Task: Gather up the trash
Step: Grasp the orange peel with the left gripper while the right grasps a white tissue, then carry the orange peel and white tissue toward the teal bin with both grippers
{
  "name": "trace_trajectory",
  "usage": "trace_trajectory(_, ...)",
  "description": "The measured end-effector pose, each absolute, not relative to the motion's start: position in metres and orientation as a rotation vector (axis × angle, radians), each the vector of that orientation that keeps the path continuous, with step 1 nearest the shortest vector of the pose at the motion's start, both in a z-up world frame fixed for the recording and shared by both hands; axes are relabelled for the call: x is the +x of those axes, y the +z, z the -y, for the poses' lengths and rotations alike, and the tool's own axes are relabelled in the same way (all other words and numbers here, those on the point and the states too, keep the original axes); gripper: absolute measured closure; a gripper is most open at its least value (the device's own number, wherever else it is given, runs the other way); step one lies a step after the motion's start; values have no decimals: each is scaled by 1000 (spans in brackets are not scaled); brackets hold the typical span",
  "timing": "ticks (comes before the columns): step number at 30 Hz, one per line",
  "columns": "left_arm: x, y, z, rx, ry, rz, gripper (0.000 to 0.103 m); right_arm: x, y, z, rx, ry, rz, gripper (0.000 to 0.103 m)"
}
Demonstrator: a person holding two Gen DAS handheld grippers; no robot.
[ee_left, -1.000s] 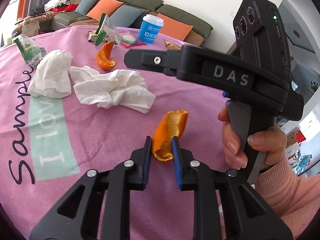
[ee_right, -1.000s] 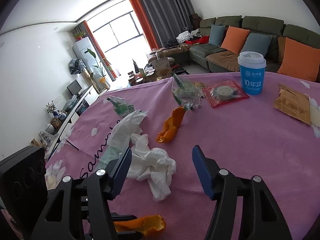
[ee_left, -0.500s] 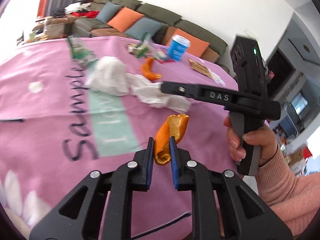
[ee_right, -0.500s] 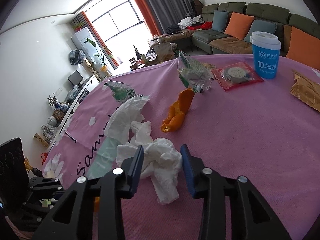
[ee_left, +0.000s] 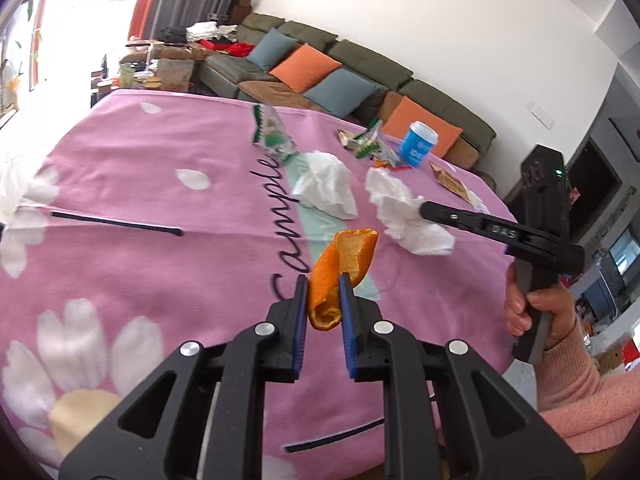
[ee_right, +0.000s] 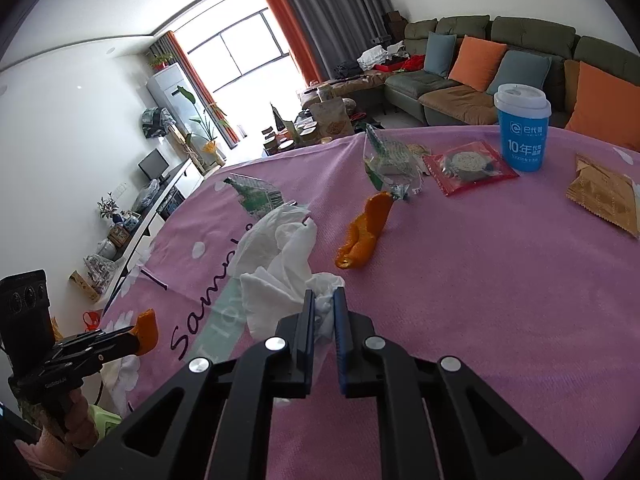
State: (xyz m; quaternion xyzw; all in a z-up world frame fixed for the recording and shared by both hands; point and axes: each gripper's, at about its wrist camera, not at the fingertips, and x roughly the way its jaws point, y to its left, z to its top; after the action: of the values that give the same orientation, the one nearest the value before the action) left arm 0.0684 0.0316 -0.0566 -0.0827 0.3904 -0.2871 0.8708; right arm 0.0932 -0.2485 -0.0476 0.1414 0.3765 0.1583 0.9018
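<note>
My left gripper (ee_left: 323, 285) is shut on an orange peel (ee_left: 340, 276) and holds it above the pink tablecloth (ee_left: 140, 272); the peel also shows in the right wrist view (ee_right: 146, 330). My right gripper (ee_right: 323, 303) is shut on a crumpled white tissue (ee_right: 280, 280); in the left wrist view its fingers (ee_left: 444, 214) reach into that tissue (ee_left: 404, 212). A second white tissue (ee_left: 326, 186) lies beside it. Another orange peel (ee_right: 366, 232) lies on the cloth further in.
A blue paper cup (ee_right: 522, 132), a red snack packet (ee_right: 468, 166), a brown wrapper (ee_right: 604, 196) and two clear green-printed wrappers (ee_right: 256, 196) (ee_right: 390, 160) lie on the table. A sofa with cushions (ee_right: 480, 68) stands behind.
My left gripper has lifted the orange peel and pulled back toward the table's near left edge. My right gripper has moved onto the white tissue and closed on it.
</note>
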Motion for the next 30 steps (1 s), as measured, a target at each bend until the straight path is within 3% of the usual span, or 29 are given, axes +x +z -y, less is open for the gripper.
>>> trace_trajectory(30, 43, -35, -119, -215, -331, -730, 88, 99, -12, 137, 261, 644, -715, 95)
